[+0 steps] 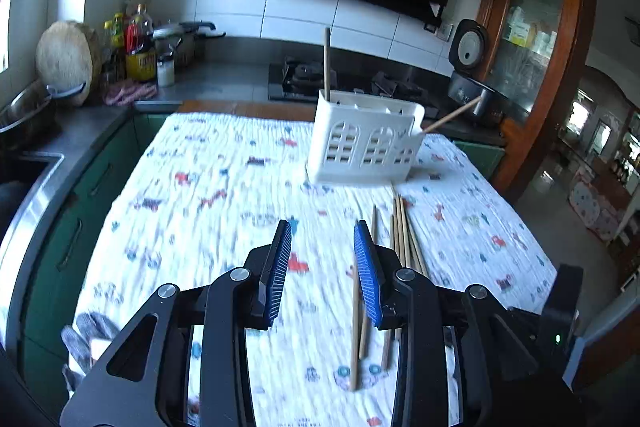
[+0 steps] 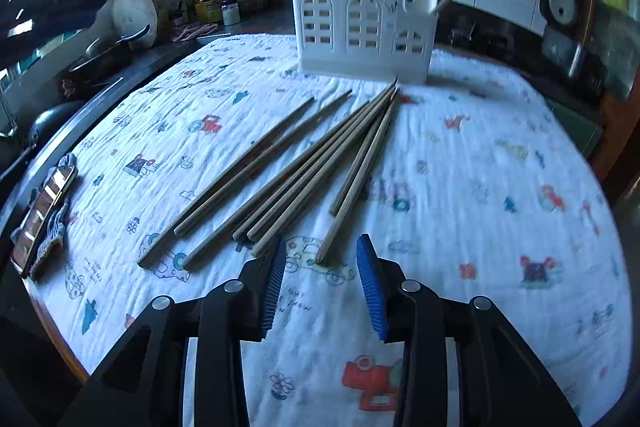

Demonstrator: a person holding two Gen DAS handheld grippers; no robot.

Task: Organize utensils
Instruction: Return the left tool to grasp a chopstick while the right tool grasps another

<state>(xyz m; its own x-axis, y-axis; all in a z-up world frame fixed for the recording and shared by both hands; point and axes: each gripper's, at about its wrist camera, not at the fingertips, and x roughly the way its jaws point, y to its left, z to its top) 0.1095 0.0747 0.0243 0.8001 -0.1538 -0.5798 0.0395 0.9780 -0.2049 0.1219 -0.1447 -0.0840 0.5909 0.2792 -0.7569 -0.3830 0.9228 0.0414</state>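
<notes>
Right tool (image 2: 321, 267) hovering low over the patterned cloth (image 2: 480, 187), blue pads apart, nothing between them — cut ends of the loose chopsticks (image 2: 304, 167) lying just ahead, fanned toward the white holder (image 2: 360, 31). Left tool (image 1: 323, 259) likewise spread and empty above the worktop, chopsticks (image 1: 402, 239) beside and partly under its right finger. Holder standing upright at the far side of the cloth, one chopstick (image 1: 327, 63) upright inside, another (image 1: 452, 115) leaning out to the right.
</notes>
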